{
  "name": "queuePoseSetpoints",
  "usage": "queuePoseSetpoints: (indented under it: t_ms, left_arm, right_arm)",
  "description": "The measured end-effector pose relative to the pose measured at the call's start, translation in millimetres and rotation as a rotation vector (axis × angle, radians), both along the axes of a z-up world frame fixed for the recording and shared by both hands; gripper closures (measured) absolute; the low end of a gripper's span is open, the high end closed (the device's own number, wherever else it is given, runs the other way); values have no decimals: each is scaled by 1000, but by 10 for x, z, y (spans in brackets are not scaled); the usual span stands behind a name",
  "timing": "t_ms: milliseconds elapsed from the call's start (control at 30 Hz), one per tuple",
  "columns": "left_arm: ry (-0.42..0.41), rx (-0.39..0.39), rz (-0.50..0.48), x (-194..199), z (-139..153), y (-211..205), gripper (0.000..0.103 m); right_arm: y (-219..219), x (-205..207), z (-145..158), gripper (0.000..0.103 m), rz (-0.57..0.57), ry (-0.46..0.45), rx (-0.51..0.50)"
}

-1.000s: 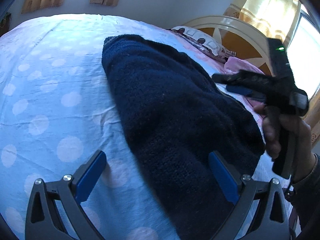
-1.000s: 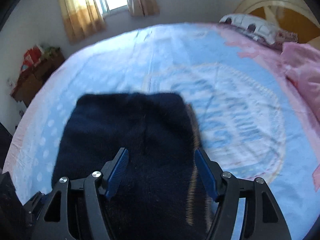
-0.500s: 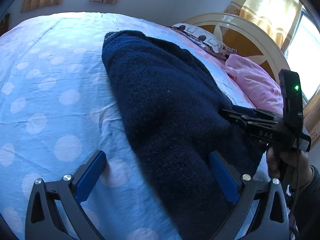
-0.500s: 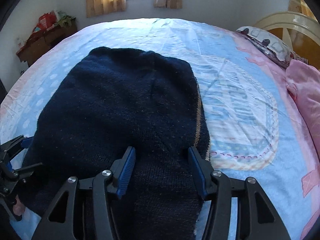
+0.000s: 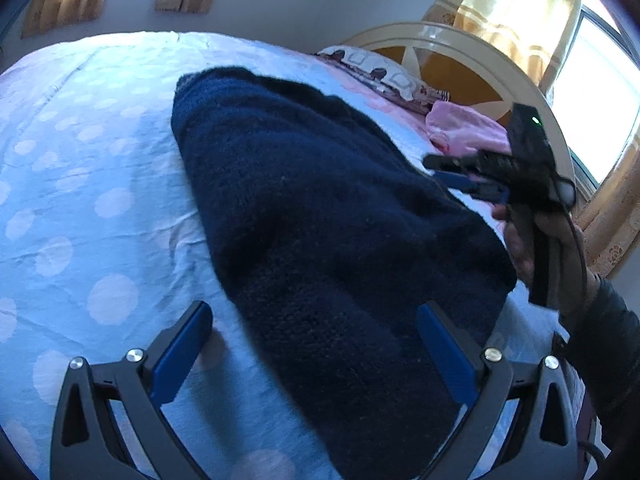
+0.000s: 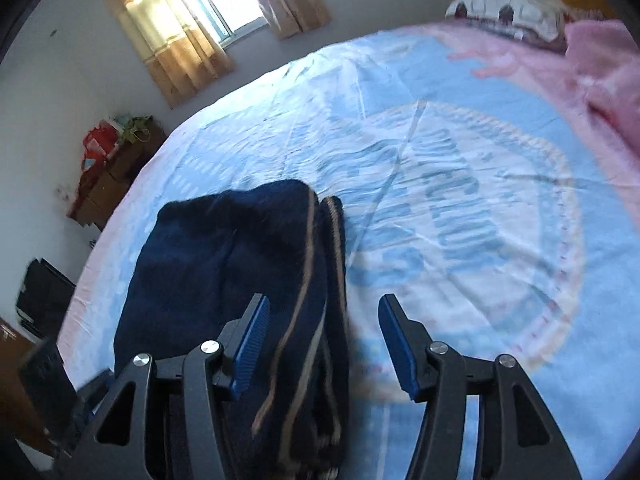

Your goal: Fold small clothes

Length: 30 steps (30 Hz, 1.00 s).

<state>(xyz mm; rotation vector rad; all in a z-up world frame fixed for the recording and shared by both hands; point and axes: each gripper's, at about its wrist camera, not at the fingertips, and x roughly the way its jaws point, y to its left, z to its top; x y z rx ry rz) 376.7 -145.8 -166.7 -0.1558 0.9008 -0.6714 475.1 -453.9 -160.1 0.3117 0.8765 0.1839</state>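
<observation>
A dark navy knitted garment (image 5: 320, 216) lies folded on the light blue bedsheet (image 5: 80, 200). In the right wrist view the garment (image 6: 224, 264) shows a tan stripe along its right edge. My left gripper (image 5: 316, 344) is open and empty, low over the garment's near end. My right gripper (image 6: 320, 340) is open and empty, its jaws straddling the garment's striped edge. The right gripper also shows in the left wrist view (image 5: 460, 172), held by a hand at the garment's far side.
A pink blanket (image 6: 600, 64) and a patterned pillow (image 6: 508, 12) lie at the head of the bed by a cream headboard (image 5: 460, 56). A wooden cabinet (image 6: 108, 176) stands by the far wall under a curtained window (image 6: 216, 12).
My right gripper has swung right and lifted, from over the garment's middle to its striped right edge, with jaws wider. The left gripper has barely moved.
</observation>
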Motion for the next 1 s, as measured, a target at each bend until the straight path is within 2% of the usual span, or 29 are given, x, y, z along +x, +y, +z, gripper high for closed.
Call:
queuePoseSetpoints:
  t_ms: [67, 233, 333, 433, 567, 800, 1000]
  left_arm:
    - [16, -2, 3, 20, -19, -4, 0]
    - [21, -11, 1, 20, -29, -5, 0]
    - [20, -18, -7, 9, -24, -7, 0]
    - [22, -53, -31, -11, -10, 0, 0]
    - [28, -51, -32, -16, -13, -42, 0]
    - [59, -115, -35, 2, -25, -45, 0]
    - [49, -73, -24, -11, -22, -125, 1]
  right_arm:
    - [-16, 124, -45, 45, 3, 9, 20]
    - [-94, 480, -197, 45, 37, 62, 144]
    - [-51, 652, -325, 45, 97, 105, 210]
    - [-42, 728, -375, 43, 109, 103, 217]
    - [-143, 842, -465, 43, 113, 100, 309]
    - [-7, 1009, -483, 43, 156, 93, 300]
    - [-35, 1038, -522, 43, 195, 101, 347]
